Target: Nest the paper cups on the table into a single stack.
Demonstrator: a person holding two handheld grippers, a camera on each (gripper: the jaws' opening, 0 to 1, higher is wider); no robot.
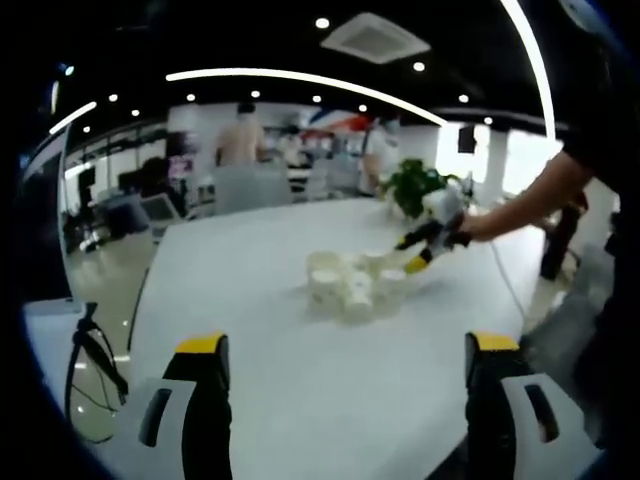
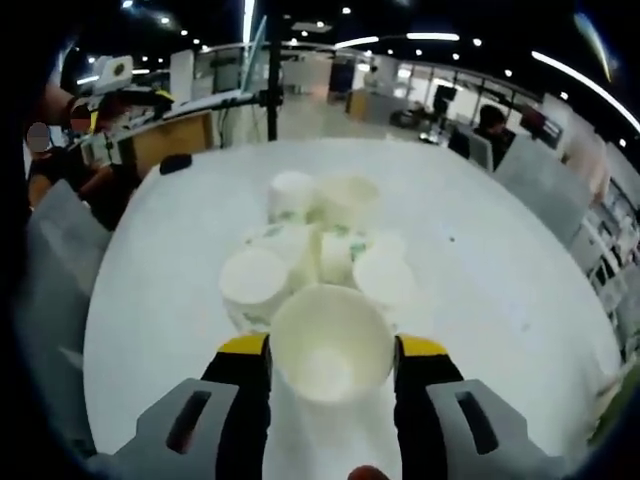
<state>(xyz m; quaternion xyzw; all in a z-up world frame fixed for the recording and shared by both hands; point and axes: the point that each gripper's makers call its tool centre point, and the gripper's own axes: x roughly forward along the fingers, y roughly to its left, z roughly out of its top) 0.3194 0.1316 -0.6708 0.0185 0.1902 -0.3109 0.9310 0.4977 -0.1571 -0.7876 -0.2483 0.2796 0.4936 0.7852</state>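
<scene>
- In the left gripper view our left gripper (image 1: 345,370) hangs low over the white table (image 1: 250,280), jaws wide apart with nothing between them.
- Our right gripper (image 2: 331,365) grips one paper cup (image 2: 330,345) between its jaws, mouth toward the camera, at the near edge of the cluster of cups (image 2: 315,245).
- Chairs and people sit beyond the table's far edge.
</scene>
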